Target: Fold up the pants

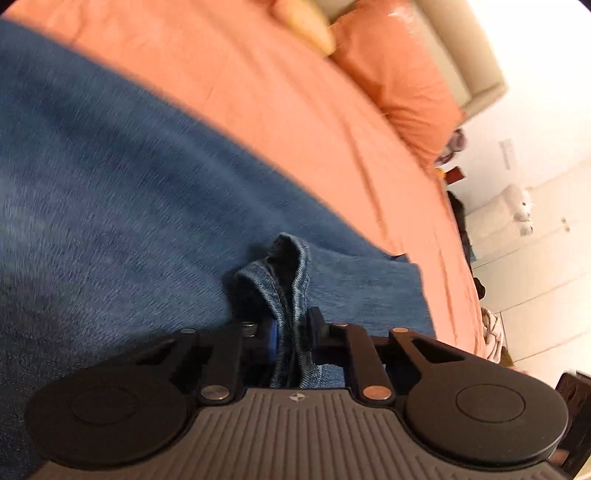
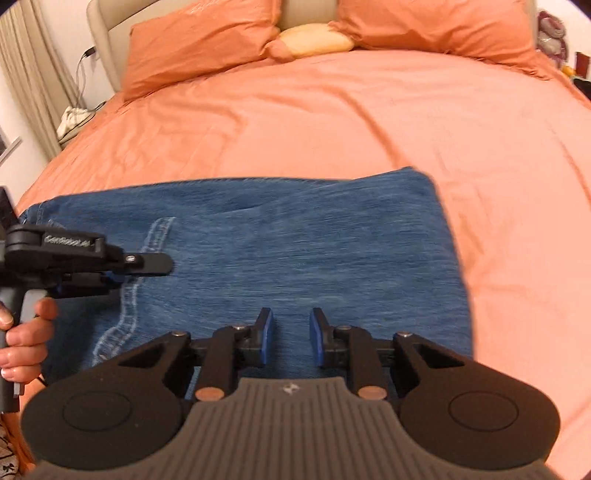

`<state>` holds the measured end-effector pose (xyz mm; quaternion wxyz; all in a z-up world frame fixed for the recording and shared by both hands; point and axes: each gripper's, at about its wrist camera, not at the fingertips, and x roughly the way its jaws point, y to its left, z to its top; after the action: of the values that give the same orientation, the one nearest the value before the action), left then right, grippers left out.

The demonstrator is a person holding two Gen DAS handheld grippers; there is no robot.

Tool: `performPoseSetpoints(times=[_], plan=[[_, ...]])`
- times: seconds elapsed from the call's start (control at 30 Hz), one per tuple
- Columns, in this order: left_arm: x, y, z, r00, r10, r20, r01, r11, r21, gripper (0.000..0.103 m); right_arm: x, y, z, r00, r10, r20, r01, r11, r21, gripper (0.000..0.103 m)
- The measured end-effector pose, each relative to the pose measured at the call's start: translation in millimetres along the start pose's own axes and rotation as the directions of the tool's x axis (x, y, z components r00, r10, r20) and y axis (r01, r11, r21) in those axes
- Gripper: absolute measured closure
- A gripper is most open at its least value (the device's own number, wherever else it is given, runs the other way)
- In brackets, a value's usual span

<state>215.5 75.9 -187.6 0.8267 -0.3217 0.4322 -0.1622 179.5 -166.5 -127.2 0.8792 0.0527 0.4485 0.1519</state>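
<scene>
Lying folded across the orange bed sheet (image 2: 332, 122), blue denim pants (image 2: 277, 251) spread flat, a pale stitched seam (image 2: 133, 295) curving down their surface toward 8 o'clock in the right wrist view. Hovering over the lower edge of the denim at 6 o'clock, right gripper (image 2: 290, 338) with jaws released, blue pads parted and bare fabric showing between them. Reaching in from 9 o'clock in the same view, left gripper (image 2: 147, 264) gripped at its handle by a hand (image 2: 26, 332), tips resting on the denim close to the seam.

Seen from the left wrist camera, left gripper (image 1: 291, 332) with jaws clenched on a bunched fold of hem or edge fabric (image 1: 284, 280), the pinched denim standing up in a ridge at 6 o'clock. Filling the frame from 9 o'clock to the centre, rest of the pants (image 1: 129, 203), blurred. Beyond the denim, orange sheet (image 1: 295, 110) running toward 1 o'clock.

At 12 o'clock in the right wrist view, two orange pillows (image 2: 199, 40) against a beige headboard (image 2: 303, 11), a small yellow cushion (image 2: 314, 40) tucked between them. At 10 o'clock, curtain (image 2: 26, 74) and cables beside the bed.
</scene>
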Motion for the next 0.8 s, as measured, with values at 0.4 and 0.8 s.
performPoseSetpoints(times=[0.4, 0.8], plan=[[-48.4, -94.8, 26.2, 0.984, 0.148, 0.097, -0.176, 0.881, 0.439, 0.093, -38.1, -47.2, 1.3, 0.994, -0.057, 0.095, 0.041, 0.986, 0.162, 0.083], [-3.2, -3.9, 25.9, 0.976, 0.213, -0.032, -0.197, 0.942, 0.272, 0.092, 1.8, -58.4, 50.7, 0.995, -0.077, 0.067, 0.07, 0.992, 0.102, 0.093]])
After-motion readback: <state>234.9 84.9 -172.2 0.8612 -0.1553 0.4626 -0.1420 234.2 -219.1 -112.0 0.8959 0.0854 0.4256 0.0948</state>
